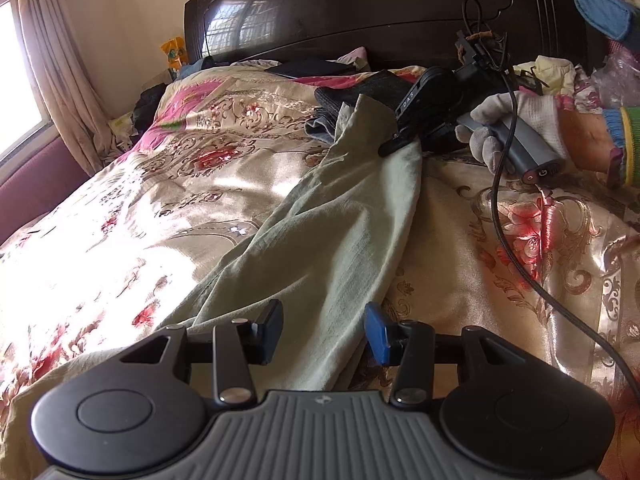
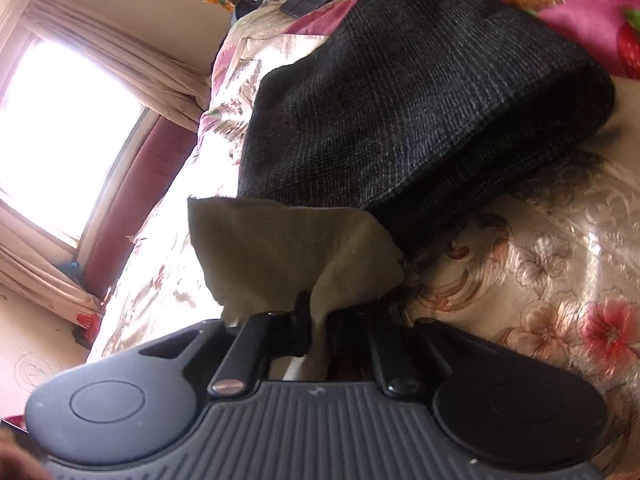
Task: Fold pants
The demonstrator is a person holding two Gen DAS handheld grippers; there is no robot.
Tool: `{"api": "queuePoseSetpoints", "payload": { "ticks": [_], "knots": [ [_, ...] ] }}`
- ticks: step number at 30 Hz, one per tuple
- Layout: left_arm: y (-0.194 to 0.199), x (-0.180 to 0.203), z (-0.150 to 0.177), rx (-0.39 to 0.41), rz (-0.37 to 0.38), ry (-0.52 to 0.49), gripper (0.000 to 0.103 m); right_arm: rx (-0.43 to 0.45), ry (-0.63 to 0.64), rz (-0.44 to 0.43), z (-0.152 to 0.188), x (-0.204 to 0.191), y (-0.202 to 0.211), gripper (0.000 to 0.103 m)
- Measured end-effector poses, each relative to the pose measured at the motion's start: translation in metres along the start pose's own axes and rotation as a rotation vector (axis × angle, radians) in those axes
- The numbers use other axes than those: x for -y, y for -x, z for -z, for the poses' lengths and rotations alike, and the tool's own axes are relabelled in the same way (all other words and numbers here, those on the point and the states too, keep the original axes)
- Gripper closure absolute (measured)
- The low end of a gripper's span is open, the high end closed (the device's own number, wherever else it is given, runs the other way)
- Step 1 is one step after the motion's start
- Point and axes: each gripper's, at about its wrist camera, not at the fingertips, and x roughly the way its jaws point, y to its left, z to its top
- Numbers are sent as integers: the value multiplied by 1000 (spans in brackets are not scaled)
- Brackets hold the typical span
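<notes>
- Pants (image 1: 320, 216), pale green woven cloth, lie lengthwise on the bed over a floral satin bedspread (image 1: 168, 184), creased and partly folded along their length.
- Left claw (image 1: 324, 336) stands open, one black pad and one blue pad apart, with the near end of the pants lying between and under them; it grips nothing.
- Right claw (image 2: 318, 320) is closed on the far edge of the pants (image 2: 280, 248), the cloth bunched up between its fingers.
- In the left view the right claw (image 1: 394, 144) sits at the far end of the garment, held by a white-gloved hand (image 1: 516, 128); a black cable (image 1: 504, 216) trails from it across the bedspread.
- Dark grey knitted garment (image 2: 420, 96), coarse ribbed texture, rounded fold, lies just beyond the gripped edge and touches it.
- Dark wooden headboard (image 1: 360, 8), glossy, closes off the bed's far end.
- Beige curtain (image 1: 52, 64) hangs beside the bright window at left.
- Loose clothes and a crinkled plastic bag (image 1: 616, 76) crowd the headboard end.
</notes>
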Motion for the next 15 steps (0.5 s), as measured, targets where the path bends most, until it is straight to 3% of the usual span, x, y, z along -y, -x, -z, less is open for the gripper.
{"api": "queuePoseSetpoints", "payload": {
  "ticks": [7, 9, 13, 15],
  "knots": [
    [4, 1, -5, 16, -6, -19, 43, 93, -39, -98, -1, -3, 62, 99],
    [4, 2, -6, 24, -2, -16, 43, 120, -6, -91, -7, -7, 76, 99],
    [-10, 7, -3, -13, -3, -27, 43, 111, 21, 14, -11, 1, 80, 99],
    [-15, 9, 1, -27, -2, -35, 42, 83, 81, 158, -6, 4, 76, 99]
  ]
}}
